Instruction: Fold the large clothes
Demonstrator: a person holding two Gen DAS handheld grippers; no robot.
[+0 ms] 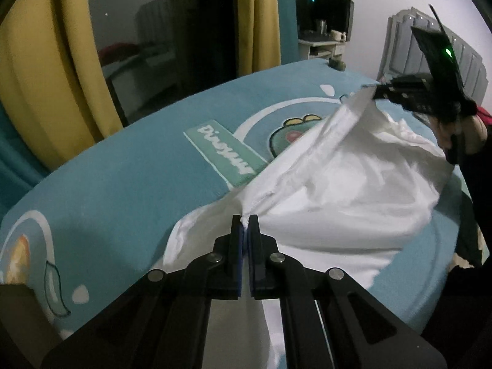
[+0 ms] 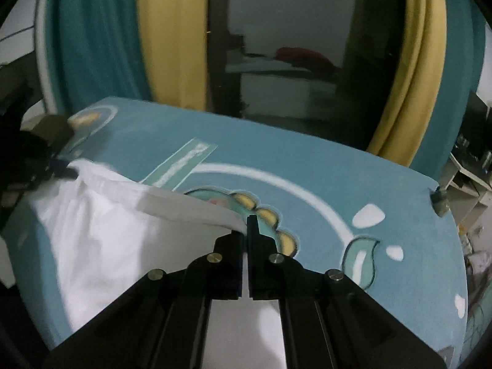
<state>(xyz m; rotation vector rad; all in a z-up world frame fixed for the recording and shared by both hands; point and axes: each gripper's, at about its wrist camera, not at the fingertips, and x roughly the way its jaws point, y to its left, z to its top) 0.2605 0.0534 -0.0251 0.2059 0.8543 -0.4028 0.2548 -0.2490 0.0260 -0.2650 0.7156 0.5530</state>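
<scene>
Curtains: yellow curtain (image 1: 46, 98) at far left of the left wrist view, a teal curtain (image 2: 92, 46) beside it in the right wrist view; both hang behind the bed.
Window: dark glass (image 1: 138, 46) between the curtains, reflecting the room.
Bed: blue cover (image 1: 123, 184) printed with a white ring, a green dinosaur and a "Dinosaur" label; it fills the middle of both views.
Garment: white cloth (image 1: 338, 190) lies on the near-right part of the bed; its upper edge is lifted off the cover and stretched between the two grippers.
Left hand-held gripper (image 1: 245, 220): clenched on a pinch of the garment's edge, cloth showing between the blue pads.
Right hand-held gripper (image 2: 248, 220): clenched on the other end of that edge, up above the cover.
Shelf: dark unit (image 1: 323, 21) against the far wall, small items on it, too blurred to name.
Headboard: grey padded panel (image 1: 399, 49) at far right.
</scene>
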